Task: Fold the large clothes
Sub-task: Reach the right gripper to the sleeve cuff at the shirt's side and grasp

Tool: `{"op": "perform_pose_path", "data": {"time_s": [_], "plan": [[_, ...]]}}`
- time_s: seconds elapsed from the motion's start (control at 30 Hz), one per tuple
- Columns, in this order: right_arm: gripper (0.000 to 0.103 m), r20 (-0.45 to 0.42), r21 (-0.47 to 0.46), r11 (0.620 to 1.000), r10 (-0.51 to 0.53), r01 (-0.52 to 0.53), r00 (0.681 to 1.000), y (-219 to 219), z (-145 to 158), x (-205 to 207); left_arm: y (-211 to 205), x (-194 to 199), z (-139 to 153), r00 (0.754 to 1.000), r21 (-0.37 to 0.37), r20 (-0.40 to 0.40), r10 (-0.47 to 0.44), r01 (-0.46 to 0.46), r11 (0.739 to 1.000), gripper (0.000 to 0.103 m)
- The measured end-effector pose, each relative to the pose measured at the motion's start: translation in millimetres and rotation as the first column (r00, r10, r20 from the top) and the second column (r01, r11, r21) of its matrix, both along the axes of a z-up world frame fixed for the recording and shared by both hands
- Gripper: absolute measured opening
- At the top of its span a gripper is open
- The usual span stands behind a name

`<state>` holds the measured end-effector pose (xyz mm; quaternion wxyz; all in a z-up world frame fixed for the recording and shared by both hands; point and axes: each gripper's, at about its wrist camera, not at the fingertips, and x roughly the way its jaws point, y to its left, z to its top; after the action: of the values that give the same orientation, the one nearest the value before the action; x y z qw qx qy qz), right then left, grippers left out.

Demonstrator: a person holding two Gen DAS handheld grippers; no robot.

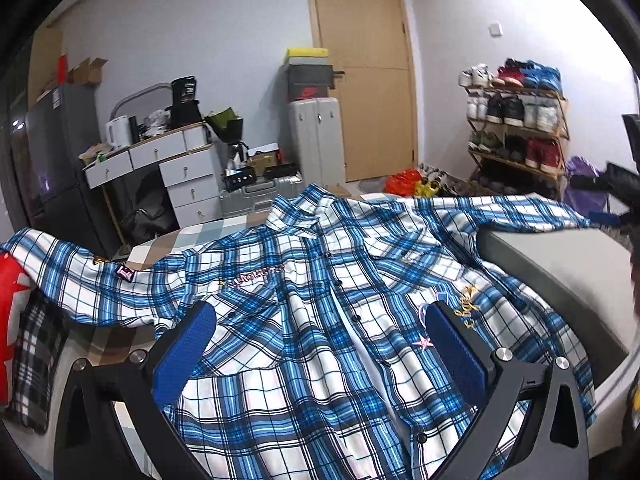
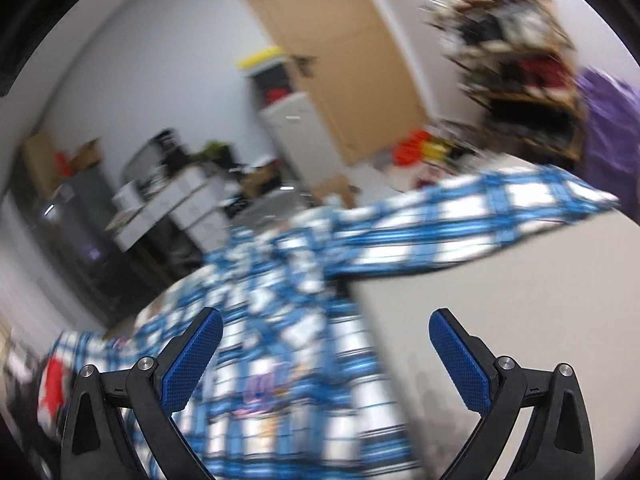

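Left gripper (image 1: 320,344) hovers with blue pads spread wide, holding nothing, over a blue plaid shirt (image 1: 304,320). Right gripper (image 2: 326,354), equally wide and empty, faces the blurred shirt (image 2: 280,320). The shirt lies front-up, spread flat on the bed (image 1: 560,264), probably for folding: collar at twelve o'clock, sleeves toward nine and three.

Right wrist view is motion-blurred; the plaid shirt (image 2: 280,320) hem runs off the bottom edge.

Woven cloth, textured plastic, matt wood.
The blue-and-white plaid cotton shirt (image 1: 320,320) looks soft and matt with embroidered patches; the left tool's (image 1: 320,324) blue pads (image 1: 184,356) are knurled, on smooth black plastic arms.
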<state>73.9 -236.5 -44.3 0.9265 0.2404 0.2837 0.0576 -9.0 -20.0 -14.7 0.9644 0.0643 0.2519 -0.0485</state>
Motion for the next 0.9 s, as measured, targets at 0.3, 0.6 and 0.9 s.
{"op": "perform_pose_path", "data": {"time_s": [0.3, 0.6, 0.9], "plan": [[0.103, -0.176, 0.033, 0.958, -0.276, 0.286, 0.945, -162.3, -20.3, 37.5, -8.2, 10.6, -13.4, 0.997, 0.052, -0.065, -0.028, 0.031, 0.998, 0.102], [0.085, -0.33, 0.107, 0.888, -0.392, 0.447, 0.859, -239.8, -64.4, 74.5, -14.6, 16.7, -24.9, 0.994, 0.111, -0.106, -0.03, 0.041, 0.993, 0.102], [0.078, -0.345, 0.002, 0.866, -0.469, 0.501, 0.813, -247.8, -76.2, 98.1, -19.0, 20.0, -28.4, 0.991, 0.131, -0.131, -0.034, 0.051, 0.99, 0.102]]}}
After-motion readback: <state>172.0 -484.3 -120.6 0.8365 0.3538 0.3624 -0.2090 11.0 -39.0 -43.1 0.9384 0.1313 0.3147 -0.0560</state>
